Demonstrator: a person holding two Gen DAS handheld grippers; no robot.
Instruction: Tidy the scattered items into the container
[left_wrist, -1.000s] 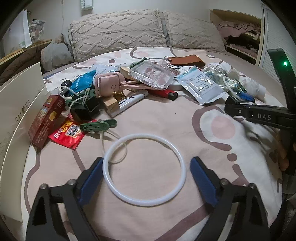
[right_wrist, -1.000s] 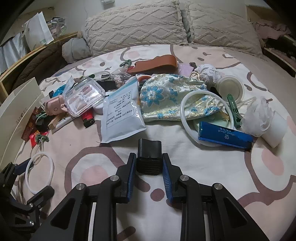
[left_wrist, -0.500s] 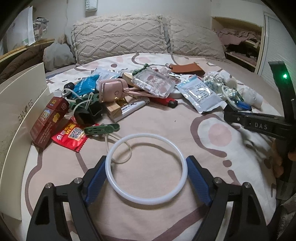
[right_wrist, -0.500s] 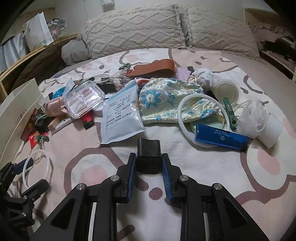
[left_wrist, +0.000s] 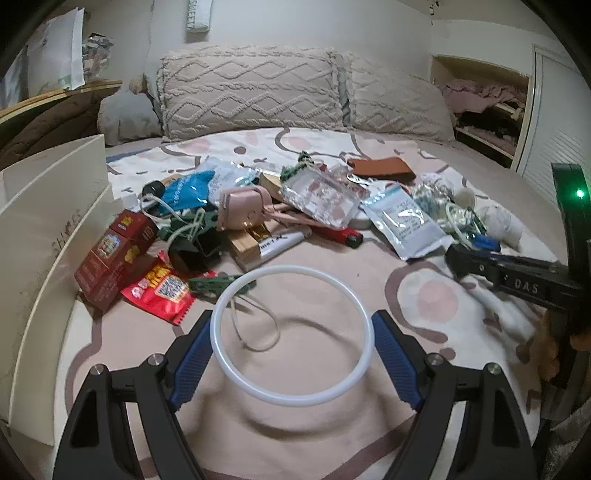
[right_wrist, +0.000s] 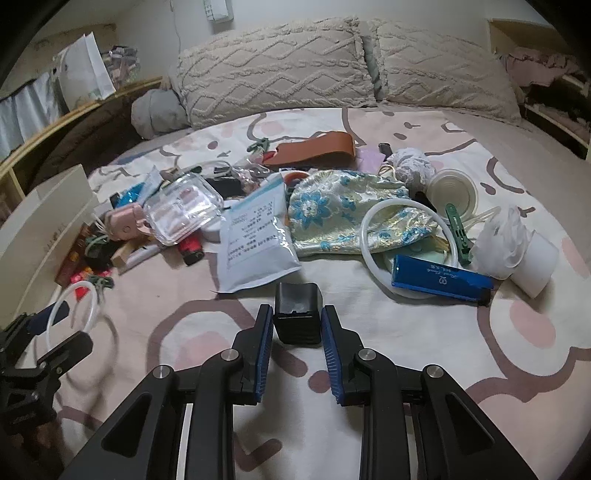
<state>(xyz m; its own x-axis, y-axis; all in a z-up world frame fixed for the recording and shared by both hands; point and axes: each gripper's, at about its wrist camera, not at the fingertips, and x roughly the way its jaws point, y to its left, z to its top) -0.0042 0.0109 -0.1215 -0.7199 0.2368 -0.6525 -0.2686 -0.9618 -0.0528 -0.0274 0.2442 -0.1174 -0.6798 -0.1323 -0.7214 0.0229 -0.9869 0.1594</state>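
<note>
A thin white ring (left_wrist: 295, 400) hangs just above the bedspread and casts a shadow on it. My left gripper (left_wrist: 293, 325) is shut on the ring, with a blue pad pressing on each side. The right wrist view shows the same ring (right_wrist: 79, 286) and left gripper (right_wrist: 55, 325) at the far left. My right gripper (right_wrist: 296, 314) is shut on a small black box (right_wrist: 297, 321), low over the bed. A tall white cardboard box (left_wrist: 44, 236) stands along the bed's left edge. The right gripper (left_wrist: 458, 258) reaches in from the right in the left wrist view.
A heap lies mid-bed: red carton (left_wrist: 110, 254), red sachet (left_wrist: 162, 291), green clip (left_wrist: 214, 284), pink case (left_wrist: 240, 210), clear plastic box (left_wrist: 321, 199), white pouch (left_wrist: 402, 221). Further right are a floral pouch (right_wrist: 343, 214), another white ring (right_wrist: 369, 221) and a blue box (right_wrist: 439, 277).
My left gripper has risen with the white ring, which has come up off the bedspread. The right gripper keeps still with the black box.
</note>
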